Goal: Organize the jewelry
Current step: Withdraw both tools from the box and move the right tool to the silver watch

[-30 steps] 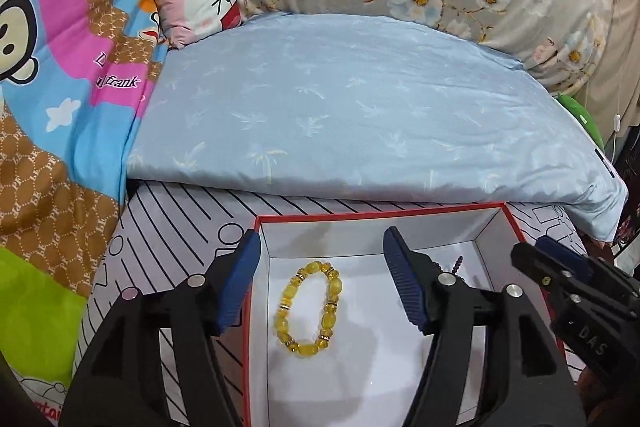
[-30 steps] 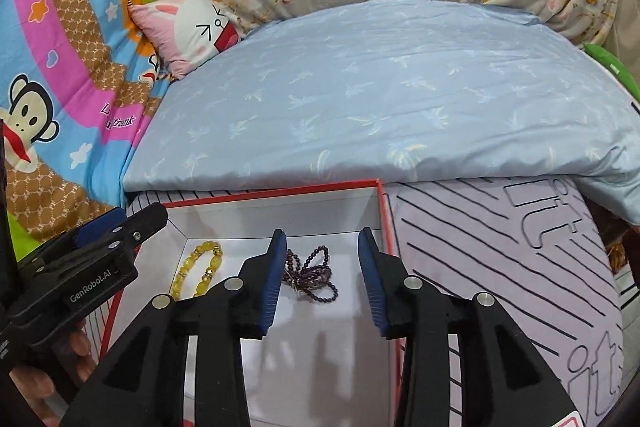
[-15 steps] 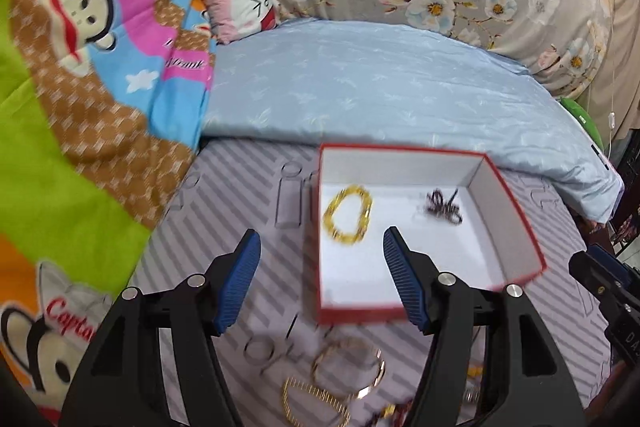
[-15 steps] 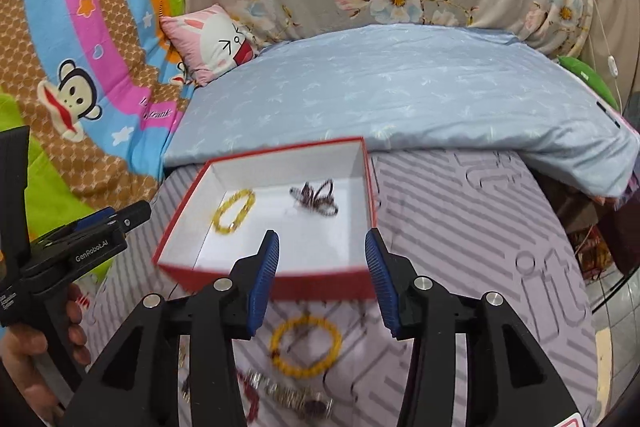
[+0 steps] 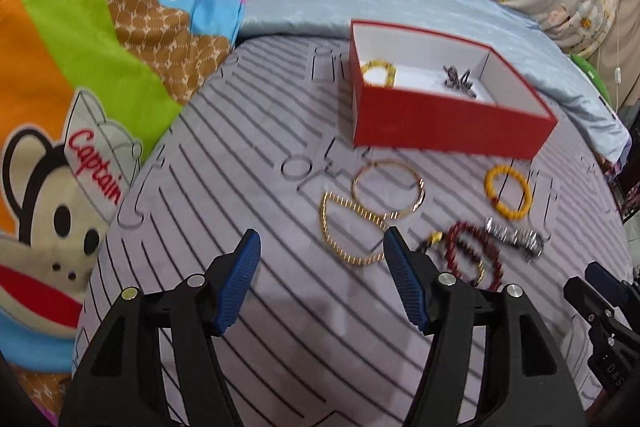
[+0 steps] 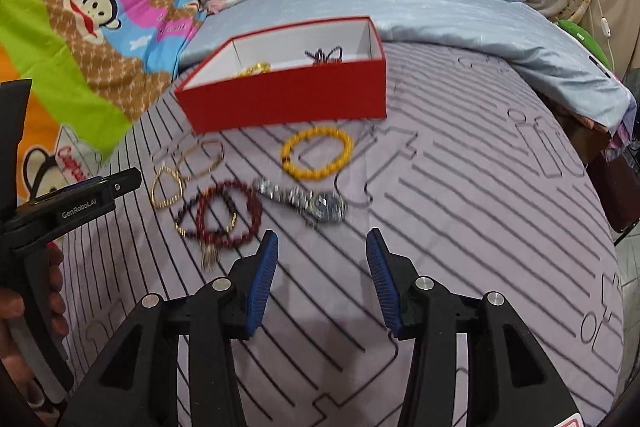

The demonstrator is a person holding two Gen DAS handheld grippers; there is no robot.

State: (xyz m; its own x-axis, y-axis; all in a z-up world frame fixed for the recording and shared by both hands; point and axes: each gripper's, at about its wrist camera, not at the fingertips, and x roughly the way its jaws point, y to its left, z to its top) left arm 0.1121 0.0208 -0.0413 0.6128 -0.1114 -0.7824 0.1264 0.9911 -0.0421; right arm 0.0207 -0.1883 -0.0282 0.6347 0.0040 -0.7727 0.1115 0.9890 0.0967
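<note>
1. Left gripper (image 5: 320, 259) points steeply downward, its blue-padded jaws spread wide with nothing between them.
2. Right gripper (image 6: 322, 253) points down likewise, jaws apart and empty.
3. A hand (image 6: 24, 303) grips the left gripper's handle.

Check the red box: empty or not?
Not empty. The red box holds a yellow bead bracelet and a dark beaded piece.

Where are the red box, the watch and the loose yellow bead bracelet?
Red box (image 6: 288, 99), right wrist view, on its front wall.
Watch (image 6: 326, 205), right wrist view, on its dial.
Yellow bracelet (image 6: 292, 167), right wrist view, on its lower-left beads.
</note>
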